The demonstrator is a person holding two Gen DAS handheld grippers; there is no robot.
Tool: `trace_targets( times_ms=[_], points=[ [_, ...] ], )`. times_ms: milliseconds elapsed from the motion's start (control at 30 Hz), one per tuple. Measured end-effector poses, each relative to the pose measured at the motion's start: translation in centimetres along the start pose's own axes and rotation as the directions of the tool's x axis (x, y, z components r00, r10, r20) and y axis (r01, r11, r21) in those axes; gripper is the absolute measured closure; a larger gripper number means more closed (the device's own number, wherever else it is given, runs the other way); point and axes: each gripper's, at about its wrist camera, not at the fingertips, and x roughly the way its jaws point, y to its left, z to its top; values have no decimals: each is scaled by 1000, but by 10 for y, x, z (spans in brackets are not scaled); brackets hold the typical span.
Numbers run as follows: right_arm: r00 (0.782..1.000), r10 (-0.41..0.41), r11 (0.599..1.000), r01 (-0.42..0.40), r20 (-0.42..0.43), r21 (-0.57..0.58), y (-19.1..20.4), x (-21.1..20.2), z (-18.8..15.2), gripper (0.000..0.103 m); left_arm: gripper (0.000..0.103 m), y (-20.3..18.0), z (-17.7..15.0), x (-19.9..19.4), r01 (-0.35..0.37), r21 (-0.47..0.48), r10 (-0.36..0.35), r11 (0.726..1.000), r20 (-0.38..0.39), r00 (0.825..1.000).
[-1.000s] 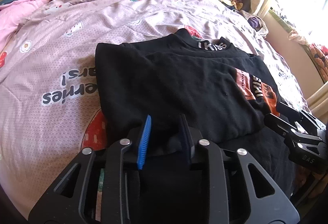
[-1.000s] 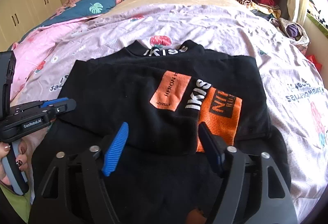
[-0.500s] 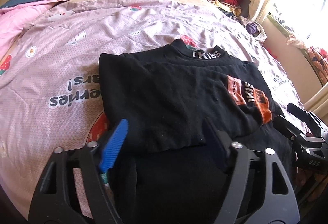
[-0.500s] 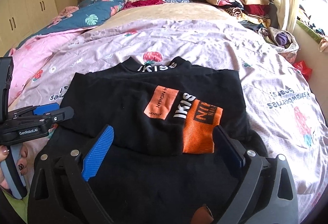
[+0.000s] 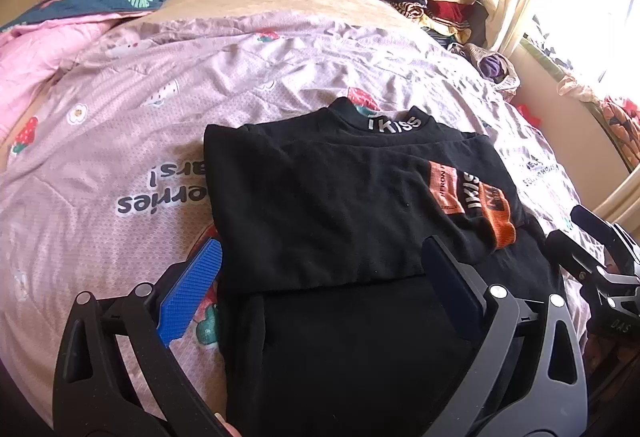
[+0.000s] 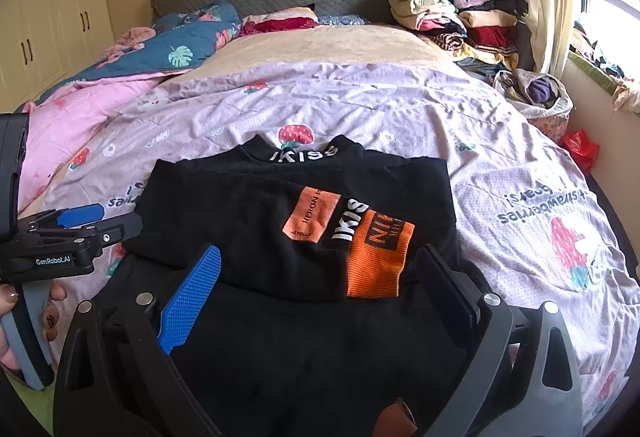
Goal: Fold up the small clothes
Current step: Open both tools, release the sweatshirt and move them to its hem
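Observation:
A black sweater (image 5: 320, 205) with an "IKISS" collar and orange cuffs lies on the bed, its sleeves folded across the body. It also shows in the right wrist view (image 6: 280, 221). The orange cuff (image 6: 376, 257) lies on top near the middle. My left gripper (image 5: 324, 289) is open and empty, above the sweater's near left part. My right gripper (image 6: 320, 289) is open and empty, above the sweater's near middle. The left gripper also shows at the left edge of the right wrist view (image 6: 80, 225).
The pink strawberry-print bedspread (image 6: 400, 105) covers the bed. A blue leaf-print quilt (image 6: 176, 45) lies at the far left. A stack of folded clothes (image 6: 452, 17) stands at the far right by the curtain. A laundry bundle (image 6: 536, 89) lies at the right edge.
My left gripper has opened and let go of the sweater's folded edge. Both grippers have drawn back and up from the sweater, which now lies still.

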Motion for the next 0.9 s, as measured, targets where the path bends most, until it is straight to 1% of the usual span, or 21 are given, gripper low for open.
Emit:
trace_targets(
  times_ms=[167, 433, 733, 900],
  points=[
    [1000, -10, 1000, 10, 23, -10, 3, -12, 0, 5, 9, -4, -1, -11, -1, 9, 1, 1000, 17, 1000],
    [999, 0, 1000, 1, 44, -23, 9, -28, -1, 5, 10, -10, -6, -27, -5, 33, 3, 999, 35, 999],
    [999, 29, 999, -28, 44, -20, 8, -46, -14, 5, 10, -16, -19, -41, -16, 66, 13, 998, 40, 999],
    [999, 30, 999, -28, 46, -28, 6, -58, -23, 5, 9, -19, -25, -47, -23, 81, 19, 996, 43, 999]
  ],
)
